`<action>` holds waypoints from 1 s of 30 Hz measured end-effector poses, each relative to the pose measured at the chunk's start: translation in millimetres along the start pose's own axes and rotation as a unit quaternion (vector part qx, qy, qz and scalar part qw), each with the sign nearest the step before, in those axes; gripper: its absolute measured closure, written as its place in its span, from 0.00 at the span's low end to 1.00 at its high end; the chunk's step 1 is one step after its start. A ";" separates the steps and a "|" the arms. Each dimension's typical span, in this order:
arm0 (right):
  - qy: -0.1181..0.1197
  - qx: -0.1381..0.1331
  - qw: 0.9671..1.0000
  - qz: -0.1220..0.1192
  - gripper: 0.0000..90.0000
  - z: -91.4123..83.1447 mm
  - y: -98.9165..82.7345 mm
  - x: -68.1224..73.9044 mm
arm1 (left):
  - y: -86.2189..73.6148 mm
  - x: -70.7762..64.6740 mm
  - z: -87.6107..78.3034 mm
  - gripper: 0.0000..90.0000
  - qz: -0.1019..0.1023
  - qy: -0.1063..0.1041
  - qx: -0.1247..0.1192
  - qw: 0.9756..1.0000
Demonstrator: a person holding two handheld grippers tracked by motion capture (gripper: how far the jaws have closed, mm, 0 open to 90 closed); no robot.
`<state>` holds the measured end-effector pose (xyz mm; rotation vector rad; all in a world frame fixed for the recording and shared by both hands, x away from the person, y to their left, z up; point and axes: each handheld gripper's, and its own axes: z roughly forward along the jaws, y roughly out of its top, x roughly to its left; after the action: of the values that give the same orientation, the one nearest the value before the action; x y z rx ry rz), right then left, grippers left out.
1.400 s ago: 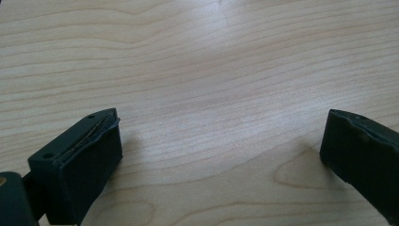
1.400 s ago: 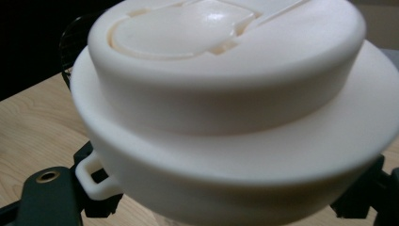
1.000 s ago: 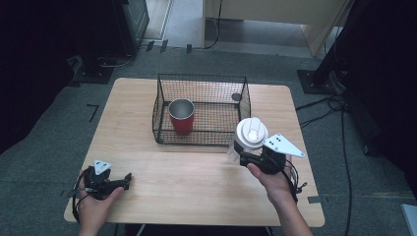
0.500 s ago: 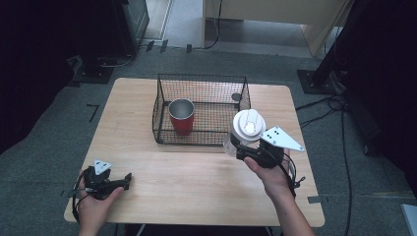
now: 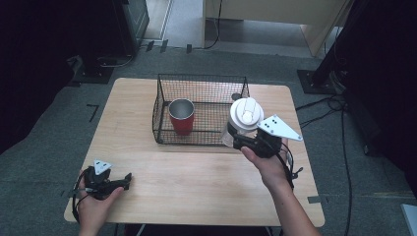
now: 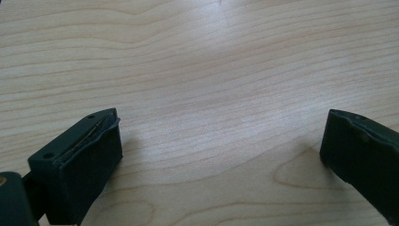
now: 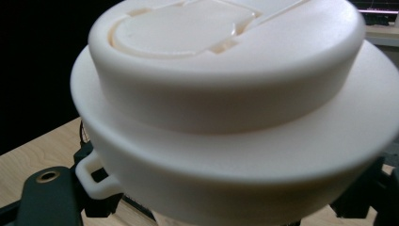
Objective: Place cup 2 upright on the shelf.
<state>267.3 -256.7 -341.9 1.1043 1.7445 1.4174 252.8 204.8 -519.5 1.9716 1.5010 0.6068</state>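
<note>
The white-lidded bottle (image 5: pixel 244 118) is off the table, held upright in the right gripper (image 5: pixel 236 140) at the near right corner of the wire basket (image 5: pixel 162 105). In the high view its round white lid overlaps the basket's front right rim, and the clear body below the lid is mostly hidden by the gripper. The right gripper is clamped on the bottle below the lid, with its jaws closed in as far as the body allows. In the right gripper view the lid (image 7: pixel 226 94) looms right in front of the camera, a flat flip cap on top and a small loop tab at its lower left edge, with the black jaw parts just showing beneath it on both sides. The right hand (image 5: pixel 268 164) grips the tool from behind, and the grey three-cornered plate sits just to the right of the lid.

Inside the basket, toward its left side, stands a red cup (image 5: pixel 181 116) with a metal rim, upright and well apart from the bottle. The basket sits at the middle of the far half of the wooden table (image 5: pixel 196 182).

The left gripper (image 5: pixel 129 176) rests low on the table near its near left corner, held in the left hand (image 5: pixel 93 196). Its jaws stand wide apart in the left gripper view, with bare wood between them and nothing held
</note>
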 end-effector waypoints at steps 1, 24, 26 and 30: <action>0.001 -0.001 1.000 -0.003 0.18 2.2 1.8 0.5 | 0.0 0.0 0.1 0.00 0.000 0.000 0.000 1.000; -0.026 -0.009 1.000 -0.011 0.18 48.7 23.9 -4.1 | 0.0 -0.2 0.1 0.00 0.001 -0.001 -0.001 1.000; -0.030 -0.007 0.999 -0.008 0.18 54.6 24.4 -6.0 | 0.0 -0.2 0.1 0.00 0.001 -0.001 -0.001 1.000; -0.038 -0.002 0.999 -0.008 0.18 65.6 22.3 -9.0 | -0.1 -0.4 0.2 0.00 0.001 -0.001 -0.001 1.000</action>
<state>332.9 -233.7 -335.4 1.1240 1.6926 1.3514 252.8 204.4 -519.7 1.9714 1.4960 0.6068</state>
